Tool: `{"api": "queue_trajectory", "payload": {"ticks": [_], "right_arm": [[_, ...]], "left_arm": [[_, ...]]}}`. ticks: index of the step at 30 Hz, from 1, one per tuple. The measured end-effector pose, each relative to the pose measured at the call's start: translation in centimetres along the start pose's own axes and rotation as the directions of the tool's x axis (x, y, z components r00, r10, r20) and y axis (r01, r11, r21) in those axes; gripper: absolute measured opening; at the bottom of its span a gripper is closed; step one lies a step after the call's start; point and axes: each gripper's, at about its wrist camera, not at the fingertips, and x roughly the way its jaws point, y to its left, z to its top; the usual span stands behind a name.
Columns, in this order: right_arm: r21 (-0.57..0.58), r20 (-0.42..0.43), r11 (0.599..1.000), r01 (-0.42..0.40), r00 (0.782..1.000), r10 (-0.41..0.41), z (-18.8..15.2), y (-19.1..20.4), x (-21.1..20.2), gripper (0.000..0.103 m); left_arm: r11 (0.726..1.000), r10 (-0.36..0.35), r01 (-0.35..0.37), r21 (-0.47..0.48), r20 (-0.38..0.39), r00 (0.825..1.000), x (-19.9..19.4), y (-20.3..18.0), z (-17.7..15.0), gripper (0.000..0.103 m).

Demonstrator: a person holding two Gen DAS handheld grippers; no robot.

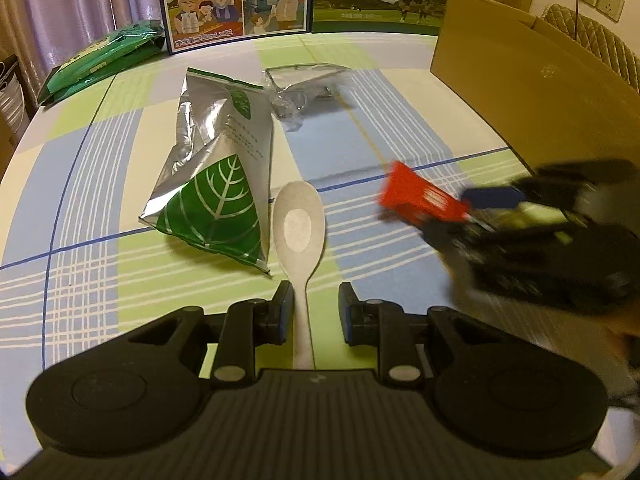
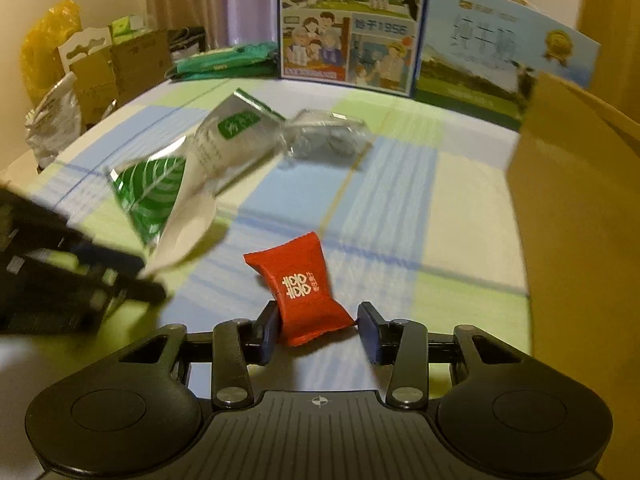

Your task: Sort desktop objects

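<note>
A white spoon point(image 1: 299, 226) lies on the plaid tablecloth point(image 1: 400, 120), its handle running back between the fingers of my left gripper point(image 1: 314, 312). That gripper is open: the left pad touches the handle and the right pad stands apart from it. My right gripper point(image 2: 319, 332) is shut on a red candy packet point(image 2: 298, 288), which fills the gap between its pads. In the left wrist view the right gripper point(image 1: 460, 212) is blurred at the right, with the red packet point(image 1: 416, 194) sticking out of it. In the right wrist view, the left gripper point(image 2: 148, 276) shows blurred at the left.
A silver bag with a green leaf point(image 1: 216, 168) lies just left of the spoon. Crumpled clear plastic packaging point(image 1: 304, 88) sits behind it. An open cardboard box point(image 1: 520, 92) stands at the right. Milk cartons point(image 1: 236, 0) and green bags point(image 1: 104, 60) line the far edge.
</note>
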Motion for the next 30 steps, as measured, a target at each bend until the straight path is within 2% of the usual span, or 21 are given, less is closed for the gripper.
{"api": "queue_trajectory", "payload": {"ticks": [2,5,6,8,11,12,16,20,24,25,26,30], "right_arm": [[0.014,-0.016,0.999,0.032,0.999,-0.032,-1.3,0.0,-1.6,0.039],[0.052,-0.025,0.998,0.036,0.999,-0.035,-3.3,0.1,-3.3,0.041],[0.053,-0.016,0.998,0.033,0.999,-0.032,-3.7,0.1,-3.7,0.043],[0.042,0.006,0.999,0.031,0.999,-0.031,-4.3,0.2,-4.2,0.055],[0.035,0.035,0.999,0.012,0.999,-0.013,-4.6,0.1,-4.2,0.058],[0.035,0.043,0.999,0.007,0.999,-0.009,-4.6,-0.1,-4.2,0.058],[0.028,0.062,0.999,-0.024,0.998,0.022,-4.0,-0.5,-3.4,0.058],[0.000,0.062,0.999,-0.047,0.997,0.047,-3.3,-0.5,-2.7,0.058],[0.005,0.034,0.998,-0.062,0.998,0.061,-3.4,-0.9,-2.5,0.058],[0.008,0.029,0.998,-0.062,0.998,0.062,-3.6,-1.0,-2.8,0.056],[0.009,0.027,0.998,-0.060,0.998,0.060,-3.9,-1.0,-3.2,0.044],[0.052,0.009,0.997,-0.049,0.999,0.049,-5.4,-1.6,-5.1,0.041]], "left_arm": [[1.000,-0.006,0.006,0.003,0.001,1.000,0.0,-0.2,0.0,0.019],[1.000,-0.006,0.006,0.014,0.000,1.000,0.0,-0.3,0.0,0.019],[1.000,-0.005,0.005,0.018,0.000,1.000,0.0,-0.4,0.0,0.019],[1.000,-0.004,0.004,0.019,0.000,1.000,0.0,-0.5,-0.1,0.019],[1.000,0.004,-0.004,0.015,0.000,1.000,-0.1,-0.4,-0.2,0.019],[1.000,0.005,-0.005,0.010,-0.001,1.000,-0.1,-0.4,-0.2,0.019],[1.000,0.008,-0.008,-0.009,-0.008,1.000,-0.4,-0.2,-0.4,0.006],[1.000,0.004,-0.004,0.004,-0.018,1.000,-1.1,-1.1,-1.2,0.004],[0.998,-0.042,0.044,0.047,-0.040,0.998,-2.1,-3.1,-2.3,0.004],[0.997,-0.044,0.046,0.060,-0.042,0.998,-2.3,-3.5,-2.6,0.004],[0.996,-0.046,0.049,0.069,-0.045,0.998,-2.5,-3.9,-2.9,0.004],[0.995,-0.068,0.071,0.072,-0.048,0.997,-3.4,-4.9,-4.3,0.004]]}}
